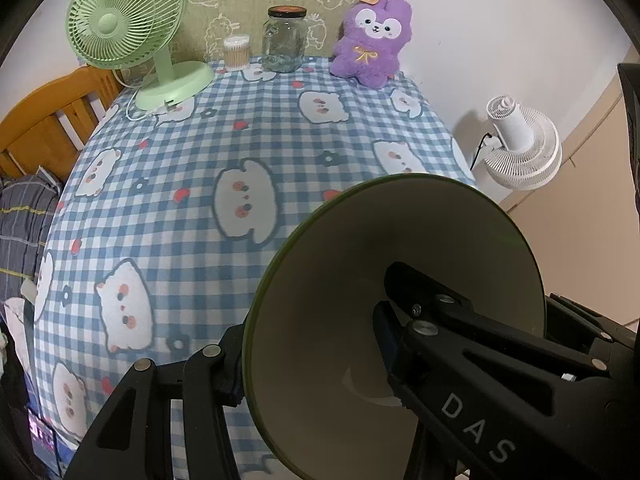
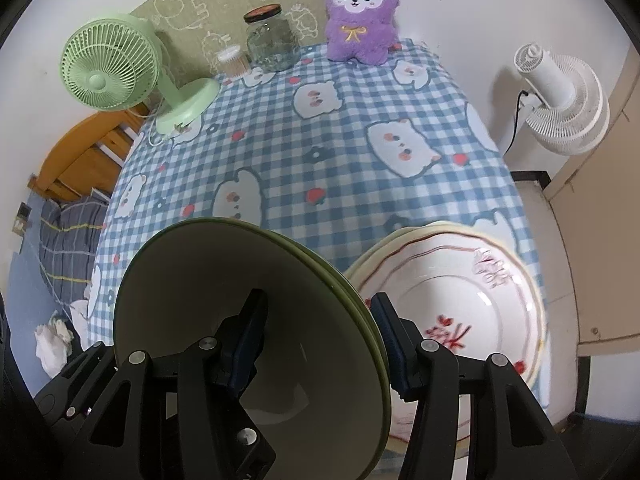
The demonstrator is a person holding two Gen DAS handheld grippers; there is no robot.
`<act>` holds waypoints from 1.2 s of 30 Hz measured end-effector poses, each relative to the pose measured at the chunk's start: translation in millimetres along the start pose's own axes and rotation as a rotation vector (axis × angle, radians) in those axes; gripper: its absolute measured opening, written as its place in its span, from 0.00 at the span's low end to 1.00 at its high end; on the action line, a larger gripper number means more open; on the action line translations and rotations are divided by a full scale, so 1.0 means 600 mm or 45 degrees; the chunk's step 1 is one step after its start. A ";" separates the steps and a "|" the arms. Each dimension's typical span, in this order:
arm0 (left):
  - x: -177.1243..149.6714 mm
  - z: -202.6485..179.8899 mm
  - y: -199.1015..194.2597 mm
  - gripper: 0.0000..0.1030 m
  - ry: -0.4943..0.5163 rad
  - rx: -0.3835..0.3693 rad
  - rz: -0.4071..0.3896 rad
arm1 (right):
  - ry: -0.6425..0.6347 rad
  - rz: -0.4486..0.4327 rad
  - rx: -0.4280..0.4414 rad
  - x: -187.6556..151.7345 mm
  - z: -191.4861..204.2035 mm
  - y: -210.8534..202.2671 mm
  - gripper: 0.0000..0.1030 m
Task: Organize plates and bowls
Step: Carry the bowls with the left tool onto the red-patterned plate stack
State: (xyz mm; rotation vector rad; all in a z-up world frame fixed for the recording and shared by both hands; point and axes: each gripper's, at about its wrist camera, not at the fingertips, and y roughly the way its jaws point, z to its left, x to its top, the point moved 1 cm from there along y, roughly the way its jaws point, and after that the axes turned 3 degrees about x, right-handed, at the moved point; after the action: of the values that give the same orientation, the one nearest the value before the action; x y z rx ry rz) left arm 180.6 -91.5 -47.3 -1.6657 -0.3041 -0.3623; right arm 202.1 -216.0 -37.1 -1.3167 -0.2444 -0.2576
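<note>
In the left wrist view, a green bowl (image 1: 400, 240) with a pale inside is tipped on its side above the checked tablecloth (image 1: 240, 140). My left gripper (image 1: 310, 344) is shut on its wall, one finger inside and one outside. In the right wrist view, two nested green bowls (image 2: 208, 280) are held the same way by my right gripper (image 2: 318, 312), left finger inside, right finger outside. I cannot tell whether both grippers hold the same bowls. A stack of white plates (image 2: 452, 300) with red markings lies on the table to the right of the bowls.
Along the table's back edge stand a green desk fan (image 1: 120, 24), a cotton-swab tub (image 1: 237, 52), a glass jar (image 1: 285, 40) and a purple plush toy (image 1: 372, 40). A white fan (image 2: 560, 92) stands off the right side. A wooden bed frame (image 1: 48, 120) is on the left.
</note>
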 end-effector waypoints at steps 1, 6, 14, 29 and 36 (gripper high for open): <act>0.001 -0.008 -0.001 0.51 -0.004 0.000 -0.001 | -0.004 -0.001 0.000 0.001 -0.008 -0.003 0.55; 0.003 -0.050 0.002 0.51 -0.022 -0.004 -0.006 | -0.012 -0.001 -0.009 0.006 -0.048 -0.014 0.55; 0.000 -0.116 0.023 0.51 -0.037 -0.028 0.012 | -0.009 0.016 -0.034 0.005 -0.117 -0.017 0.55; -0.020 -0.197 0.075 0.51 -0.066 -0.042 0.088 | -0.002 0.082 -0.047 -0.009 -0.207 0.008 0.55; -0.019 -0.208 0.084 0.51 -0.077 -0.014 0.084 | -0.023 0.083 -0.025 -0.004 -0.212 0.018 0.55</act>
State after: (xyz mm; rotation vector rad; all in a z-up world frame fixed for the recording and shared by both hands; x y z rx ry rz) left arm 182.6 -221.3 -83.9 -1.6951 -0.2916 -0.2649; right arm 207.2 -337.0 -77.6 -1.3443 -0.2143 -0.1932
